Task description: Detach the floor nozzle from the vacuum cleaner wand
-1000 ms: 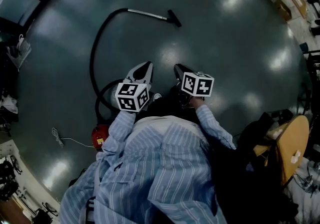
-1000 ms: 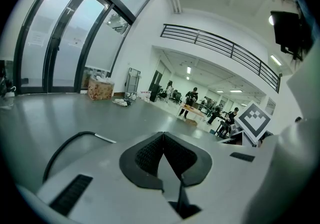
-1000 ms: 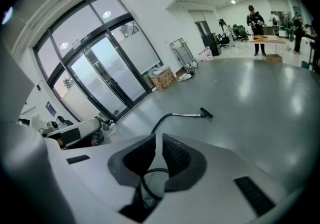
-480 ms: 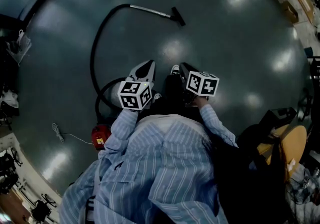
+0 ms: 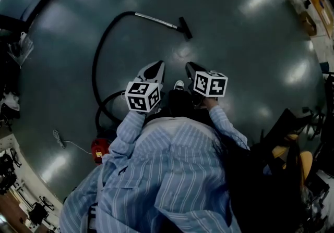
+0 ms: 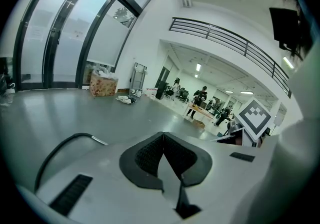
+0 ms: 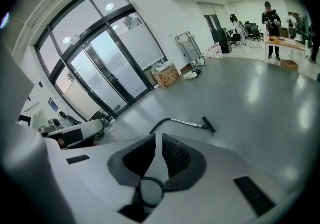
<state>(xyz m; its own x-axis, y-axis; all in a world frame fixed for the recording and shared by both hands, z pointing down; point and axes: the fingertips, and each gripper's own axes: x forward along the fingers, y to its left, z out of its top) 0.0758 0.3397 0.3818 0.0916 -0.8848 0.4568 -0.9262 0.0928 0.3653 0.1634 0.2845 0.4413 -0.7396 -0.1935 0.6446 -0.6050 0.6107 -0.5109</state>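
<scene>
Big grey floor (image 5: pixel 250 44) all round me, shiny with lamp glare, and a tall glass wall (image 7: pixel 100 62) off to one side in the right gripper view.

The vacuum's black hose (image 5: pixel 96 54) is the largest thing lying out there. It loops up from the little red canister (image 5: pixel 100 148) down by my left side, curves round in a wide arc and runs into the metal wand (image 5: pixel 155 19). The wand lies flat on the floor, well ahead of me.

My left tongs (image 5: pixel 158 64) and right tongs (image 5: pixel 189 65) are out in front of my striped sleeves, side by side, both angled down at the floor, and neither touches anything. In the left gripper view the left tongs (image 6: pixel 163 134) are pressed fully together, with nothing in them. The right tongs (image 7: pixel 155 137) are closed up to a thin slit, also empty.

The floor nozzle (image 5: pixel 184 28) is on the far end of the wand, black and small, not detached yet. It sits on the floor well apart from both tongs. From the right gripper view the nozzle (image 7: pixel 208 124) is just past the tips and a bit to the right.

The tip of my shoe (image 5: pixel 178 85) pokes out between the two tongs, and a thin pale cord (image 5: pixel 62 140) lies near the canister.
</scene>
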